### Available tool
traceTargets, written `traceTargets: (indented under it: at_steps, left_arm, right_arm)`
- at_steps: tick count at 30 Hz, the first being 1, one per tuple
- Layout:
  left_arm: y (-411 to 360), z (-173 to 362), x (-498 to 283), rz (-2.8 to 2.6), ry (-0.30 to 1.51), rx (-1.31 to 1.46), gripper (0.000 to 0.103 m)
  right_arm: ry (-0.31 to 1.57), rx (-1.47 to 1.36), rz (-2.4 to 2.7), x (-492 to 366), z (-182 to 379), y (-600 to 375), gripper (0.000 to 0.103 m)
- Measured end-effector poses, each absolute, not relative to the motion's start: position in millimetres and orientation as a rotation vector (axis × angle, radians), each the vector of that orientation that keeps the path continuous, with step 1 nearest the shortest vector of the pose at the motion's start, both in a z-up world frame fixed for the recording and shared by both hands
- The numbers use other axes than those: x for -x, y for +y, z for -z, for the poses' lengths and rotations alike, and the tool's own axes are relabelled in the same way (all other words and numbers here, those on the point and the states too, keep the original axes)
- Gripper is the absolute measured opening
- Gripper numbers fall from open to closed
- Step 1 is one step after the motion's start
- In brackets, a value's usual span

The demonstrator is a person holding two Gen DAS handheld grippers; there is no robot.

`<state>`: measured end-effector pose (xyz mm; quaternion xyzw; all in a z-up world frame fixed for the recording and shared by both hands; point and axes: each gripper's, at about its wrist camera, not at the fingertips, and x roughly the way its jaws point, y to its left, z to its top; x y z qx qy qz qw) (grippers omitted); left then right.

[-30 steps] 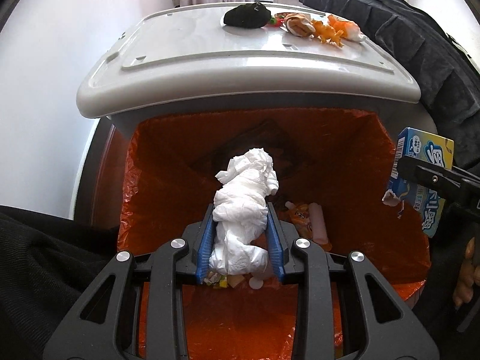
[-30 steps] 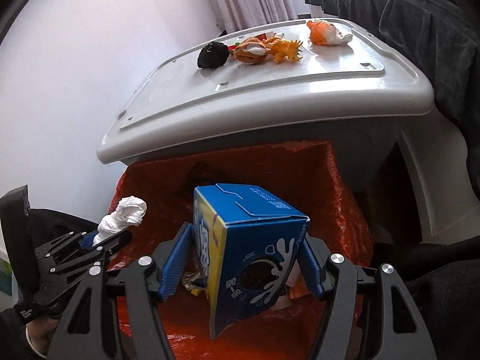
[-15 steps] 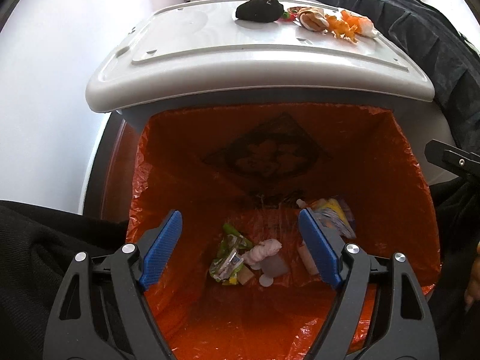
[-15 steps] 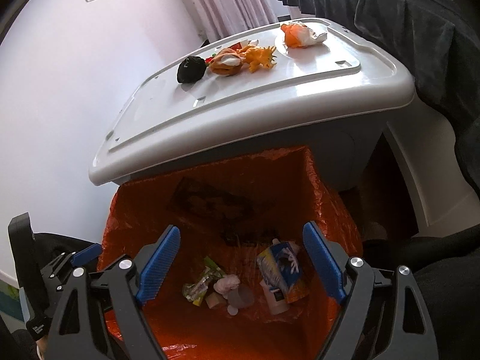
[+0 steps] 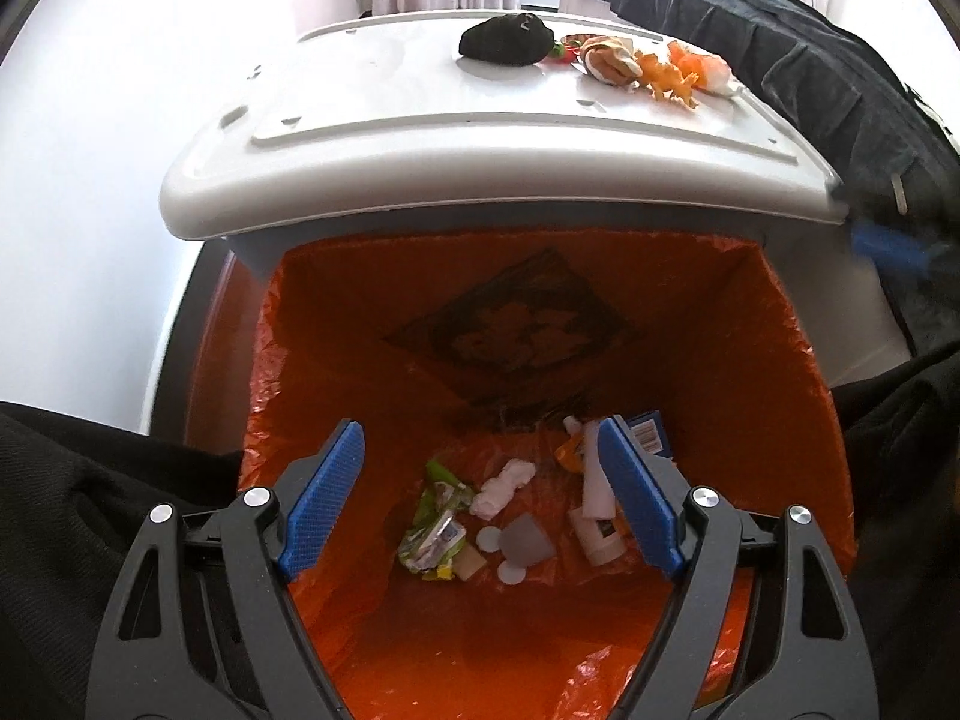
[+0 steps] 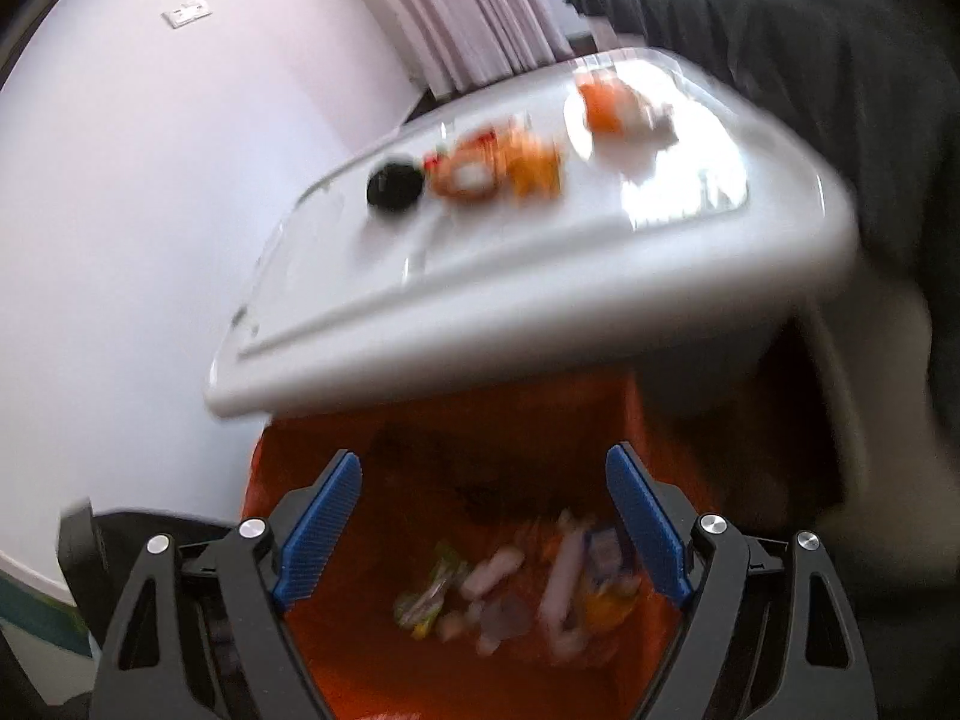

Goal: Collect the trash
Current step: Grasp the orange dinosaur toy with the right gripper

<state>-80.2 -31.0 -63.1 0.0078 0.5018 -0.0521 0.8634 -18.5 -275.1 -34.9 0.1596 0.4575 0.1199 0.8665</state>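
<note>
An orange bin bag lines the bin below both grippers. My left gripper hangs open over it, nothing between its blue pads. At the bag's bottom lie a white tissue wad, a green wrapper, a white tube and a blue carton. My right gripper is open too and empty, above the same bag; that view is blurred. On the white lid rest a black lump, orange peel and other scraps.
The white lid overhangs the bag's far edge. Dark fabric is draped at the right behind the lid. A white wall with curtains stands at the back. Black clothing of the person lies at the left.
Both grippers opened. The tissue wad fell from the left one and the blue carton from the right one into the bag. The right gripper then drew back and up.
</note>
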Motion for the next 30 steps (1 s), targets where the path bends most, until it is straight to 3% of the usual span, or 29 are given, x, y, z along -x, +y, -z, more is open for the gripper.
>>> traceTargets:
  at_steps: [6, 19, 21, 26, 30]
  left_arm:
    - [-32, 74, 75, 0.119, 1.081, -0.012, 0.078]
    - [-34, 82, 62, 0.099, 1.08, -0.034, 0.078]
    - [-36, 85, 60, 0.107, 1.09, -0.041, 0.078]
    - [-38, 87, 56, 0.119, 1.096, -0.045, 0.078]
    - [-37, 87, 57, 0.121, 1.096, -0.05, 0.078]
  right_arm:
    - [0.925, -0.081, -0.351, -91, 2, -273, 0.083]
    - [0.939, 0.158, -0.419, -201, 60, -262, 0.082]
    - [0.936, 0.189, -0.421, -207, 64, -261, 0.074]
    - [0.945, 0.22, -0.45, -224, 72, -249, 0.066]
    - [0.967, 0.224, -0.467, -226, 78, -239, 0.05]
